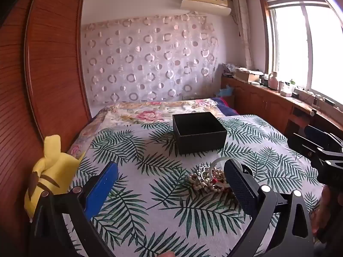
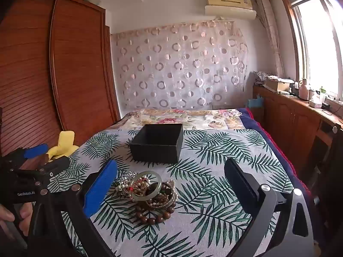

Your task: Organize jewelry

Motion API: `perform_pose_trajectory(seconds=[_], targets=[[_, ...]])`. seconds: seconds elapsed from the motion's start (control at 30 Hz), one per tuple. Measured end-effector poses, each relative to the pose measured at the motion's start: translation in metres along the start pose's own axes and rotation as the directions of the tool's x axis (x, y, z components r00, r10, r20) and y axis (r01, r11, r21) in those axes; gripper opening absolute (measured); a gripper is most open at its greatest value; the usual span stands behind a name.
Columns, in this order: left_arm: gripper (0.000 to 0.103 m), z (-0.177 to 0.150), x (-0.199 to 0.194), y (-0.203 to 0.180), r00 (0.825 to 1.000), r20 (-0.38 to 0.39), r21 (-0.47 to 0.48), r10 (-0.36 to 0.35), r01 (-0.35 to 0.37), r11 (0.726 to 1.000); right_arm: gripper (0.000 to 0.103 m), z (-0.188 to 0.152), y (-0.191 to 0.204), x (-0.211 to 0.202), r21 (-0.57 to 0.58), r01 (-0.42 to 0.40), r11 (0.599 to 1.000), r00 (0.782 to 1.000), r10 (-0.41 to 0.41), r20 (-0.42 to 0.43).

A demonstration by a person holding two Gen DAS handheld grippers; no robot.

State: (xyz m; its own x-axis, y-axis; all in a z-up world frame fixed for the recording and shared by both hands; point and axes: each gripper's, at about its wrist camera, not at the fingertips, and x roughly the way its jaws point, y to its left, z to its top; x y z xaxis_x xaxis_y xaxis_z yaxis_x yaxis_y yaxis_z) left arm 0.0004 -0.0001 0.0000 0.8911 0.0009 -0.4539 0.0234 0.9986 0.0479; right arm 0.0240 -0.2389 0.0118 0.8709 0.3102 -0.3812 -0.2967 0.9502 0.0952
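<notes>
1. The left gripper (image 1: 171, 184) is released, its jaws spread wide with nothing between them, hovering over the leaf-print cloth (image 1: 150, 209).
2. The right gripper (image 2: 169, 184) is also released and empty, jaws wide apart above the same cloth.
3. The jewelry pile (image 2: 150, 192) lies on the cloth near both grippers, touching neither: a pale jade bangle (image 2: 146, 185) rests on top, brown wooden beads (image 2: 154, 217) sit at its near edge, and pearl strands and a silver piece are tangled within.
4. In the left view the pile sits just beside the right-hand finger (image 1: 240, 184), partly hidden behind it.
5. The open black box (image 2: 157, 142) stands on the cloth just beyond the pile, apart from it.
6. A yellow plush (image 1: 49, 171) lies at the bed's left edge, against the wardrobe (image 1: 42, 68).
</notes>
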Motion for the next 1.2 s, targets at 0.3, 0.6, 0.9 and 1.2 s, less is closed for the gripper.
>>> perform_pose_trajectory(seconds=[0.3, 0.6, 0.9, 1.2], targets=[[0.096, 0.001, -0.001, 0.003, 1.000, 0.007, -0.017, -0.001, 0.001, 1.000, 0.101, 0.000, 0.001, -0.002, -0.004, -0.002, 1.000, 1.000, 0.002, -0.003], [0.096, 0.001, -0.002, 0.007, 1.000, 0.013, -0.027, -0.001, 0.001, 1.000, 0.101, 0.000, 0.001, -0.001, -0.004, 0.001, 1.000, 1.000, -0.001, -0.006], [0.096, 0.001, -0.001, 0.011, 1.000, 0.017, -0.028, -0.003, 0.004, 1.000, 0.101, 0.000, 0.005, -0.001, -0.005, -0.001, 1.000, 1.000, 0.000, -0.005], [0.096, 0.007, -0.004, 0.009, 1.000, 0.018, -0.033, 0.004, -0.003, 0.999, 0.101, -0.001, 0.005, -0.001, -0.004, 0.000, 1.000, 1.000, 0.000, -0.005]])
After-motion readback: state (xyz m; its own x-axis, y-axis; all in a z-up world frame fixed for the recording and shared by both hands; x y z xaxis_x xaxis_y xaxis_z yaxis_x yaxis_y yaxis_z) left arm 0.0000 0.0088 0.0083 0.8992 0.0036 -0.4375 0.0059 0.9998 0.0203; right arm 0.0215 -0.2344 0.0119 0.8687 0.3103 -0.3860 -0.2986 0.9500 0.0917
